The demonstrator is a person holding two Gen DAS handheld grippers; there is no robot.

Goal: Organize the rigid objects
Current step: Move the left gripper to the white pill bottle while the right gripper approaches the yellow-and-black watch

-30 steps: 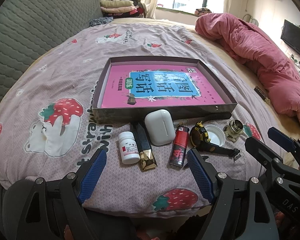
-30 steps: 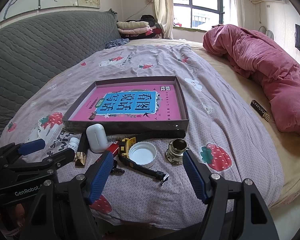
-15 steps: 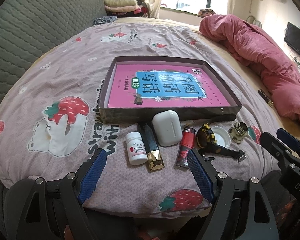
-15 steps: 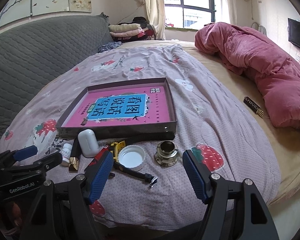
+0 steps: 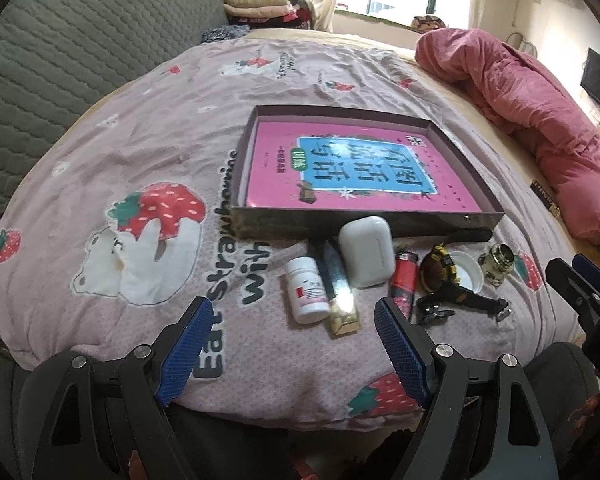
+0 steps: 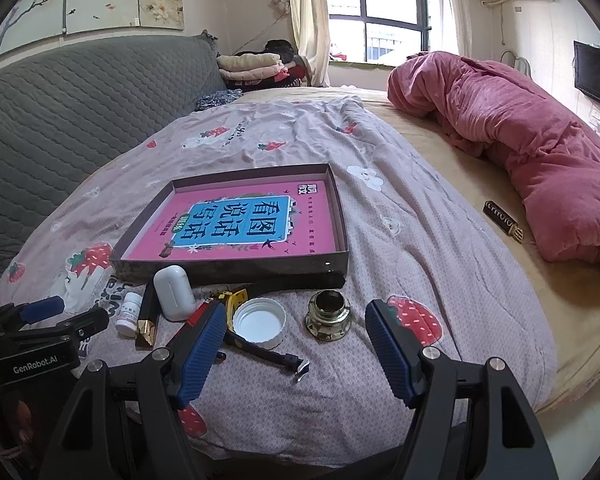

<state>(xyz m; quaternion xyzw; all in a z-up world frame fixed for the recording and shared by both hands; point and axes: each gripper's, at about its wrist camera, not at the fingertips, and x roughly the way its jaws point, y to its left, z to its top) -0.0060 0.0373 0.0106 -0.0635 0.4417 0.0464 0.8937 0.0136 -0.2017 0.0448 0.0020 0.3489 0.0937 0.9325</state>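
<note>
A shallow dark box (image 5: 480, 220) (image 6: 340, 220) holding a pink book lies on the strawberry sheet. In front of it sit a white pill bottle (image 5: 307, 290) (image 6: 129, 314), a black-and-gold lipstick (image 5: 338, 292) (image 6: 146, 314), a white earbud case (image 5: 366, 250) (image 6: 174, 292), a red lighter (image 5: 403, 282), a watch (image 5: 440, 276), a white lid (image 5: 466, 274) (image 6: 260, 322) and a brass knob (image 5: 498, 262) (image 6: 329, 314). My left gripper (image 5: 294, 330) is open, just short of the bottle and lipstick. My right gripper (image 6: 296, 334) is open, near the lid and knob.
A bunched pink quilt (image 6: 520, 140) lies along the right side of the bed. A small dark label (image 6: 502, 220) rests beside it. A grey quilted headboard (image 6: 80, 100) stands at the left, with folded clothes (image 6: 252, 64) by the window.
Both grippers have pulled back and shifted left, so the objects sit farther right in the left wrist view. Nothing was taken hold of.
</note>
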